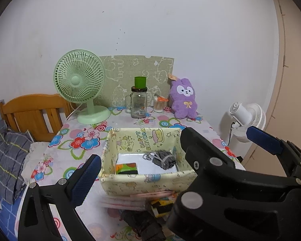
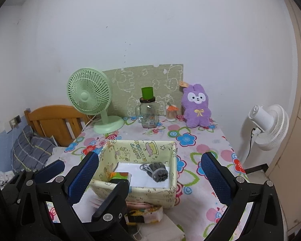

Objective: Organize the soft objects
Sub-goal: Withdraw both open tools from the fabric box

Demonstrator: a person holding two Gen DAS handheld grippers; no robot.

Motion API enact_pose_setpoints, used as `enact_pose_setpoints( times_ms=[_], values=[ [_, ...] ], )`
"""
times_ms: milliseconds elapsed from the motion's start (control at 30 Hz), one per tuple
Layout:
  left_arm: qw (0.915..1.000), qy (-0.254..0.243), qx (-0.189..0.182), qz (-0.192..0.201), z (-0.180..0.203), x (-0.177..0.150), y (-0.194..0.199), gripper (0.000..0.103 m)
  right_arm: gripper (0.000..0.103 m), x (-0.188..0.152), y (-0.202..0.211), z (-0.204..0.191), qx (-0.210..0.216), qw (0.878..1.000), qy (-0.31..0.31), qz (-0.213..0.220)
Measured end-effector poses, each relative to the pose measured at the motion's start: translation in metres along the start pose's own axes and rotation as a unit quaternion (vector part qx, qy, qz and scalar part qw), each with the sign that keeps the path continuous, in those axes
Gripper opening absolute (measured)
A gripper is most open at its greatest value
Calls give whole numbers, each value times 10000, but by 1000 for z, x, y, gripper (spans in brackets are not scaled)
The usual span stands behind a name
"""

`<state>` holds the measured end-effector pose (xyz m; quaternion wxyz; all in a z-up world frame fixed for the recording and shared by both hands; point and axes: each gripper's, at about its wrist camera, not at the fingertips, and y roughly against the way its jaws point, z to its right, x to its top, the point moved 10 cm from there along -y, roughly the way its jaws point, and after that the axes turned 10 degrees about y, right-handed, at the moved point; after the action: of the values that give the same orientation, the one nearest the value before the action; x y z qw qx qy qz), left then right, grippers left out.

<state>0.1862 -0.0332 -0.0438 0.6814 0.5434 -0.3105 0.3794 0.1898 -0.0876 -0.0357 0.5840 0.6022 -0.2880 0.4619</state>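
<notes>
On the flowery table sits a yellow cloth box with a rolled grey sock and a small orange and green pack inside. More soft things lie in a pile just in front of the box. Both the left gripper and the right gripper are spread wide and hold nothing. They hang very close together, so they could bump, or push the floppy box away.
</notes>
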Motion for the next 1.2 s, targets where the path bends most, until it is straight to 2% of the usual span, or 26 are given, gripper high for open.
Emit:
enact_pose_setpoints(
  times_ms=[667,1033,1200],
  values=[
    [10000,19,-38,-21,-1,-39,16,103,103,-39,25,-6,-44,9999,116,-48],
    [9998,19,-7,-198,-7,-64,10,103,102,-62,20,-11,-33,9998,103,-163],
    [9996,6,72,-256,-11,-76,5,102,102,-77,12,-15,100,9996,99,-251]
  ],
)
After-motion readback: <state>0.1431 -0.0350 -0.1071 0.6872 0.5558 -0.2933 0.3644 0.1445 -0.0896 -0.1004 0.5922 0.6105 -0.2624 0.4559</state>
